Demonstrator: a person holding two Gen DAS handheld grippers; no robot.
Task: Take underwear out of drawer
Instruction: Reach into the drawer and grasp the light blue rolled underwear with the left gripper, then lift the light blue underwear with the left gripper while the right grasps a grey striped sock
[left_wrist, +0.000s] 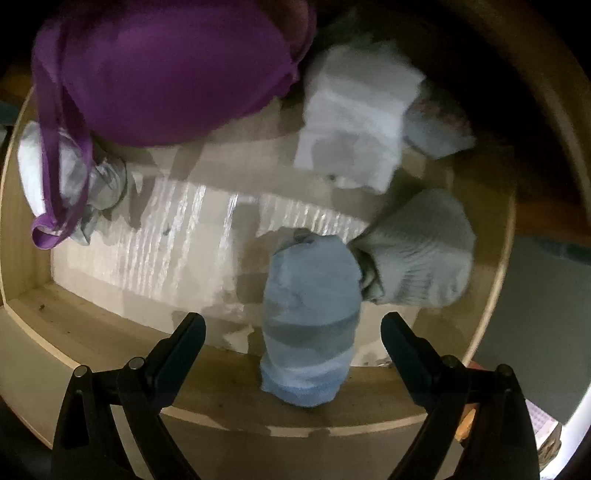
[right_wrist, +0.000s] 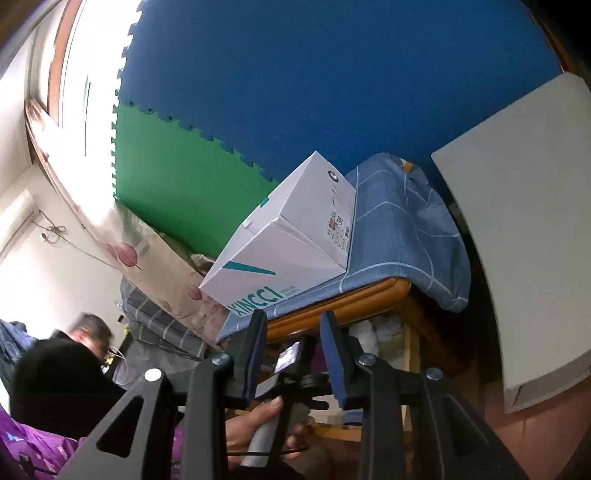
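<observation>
Left tongs (left_wrist: 293, 325) point nearly straight down into the open wooden drawer (left_wrist: 92, 332), jaws spread wide w/ nothing pinched. Directly btwn the fingers, but not touched by either, sits a rolled light-blue bundle (left_wrist: 310, 325) leaning on the drawer's near wall. Just right of it, touching, a grey knit roll (left_wrist: 417, 251). Further back: a folded white piece (left_wrist: 354, 129), w/ a pale patterned item (left_wrist: 436, 125) beside it at the right. Purple bra (left_wrist: 166, 70) fills the back-left corner; its strap (left_wrist: 55, 155) loops down over a crumpled grey-white cloth (left_wrist: 88, 177) at the left wall. Middle of the drawer floor is bare. View is blurred; can't tell which pieces are socks vs underwear.

Right tongs (right_wrist: 293, 354) aim roughly level, away from the drawer, jaws partly apart w/ blue pads, nothing btwn them. Past them, a hand (right_wrist: 255, 424) grips the handle of the other tool. Above: a white shoe box (right_wrist: 280, 243) marked XINCCI on a blue checked cloth (right_wrist: 399, 229) covering a wooden cabinet top (right_wrist: 332, 306). Blue & green foam mats (right_wrist: 295, 74) behind. A person in dark clothing (right_wrist: 55, 387) at lower left.
</observation>
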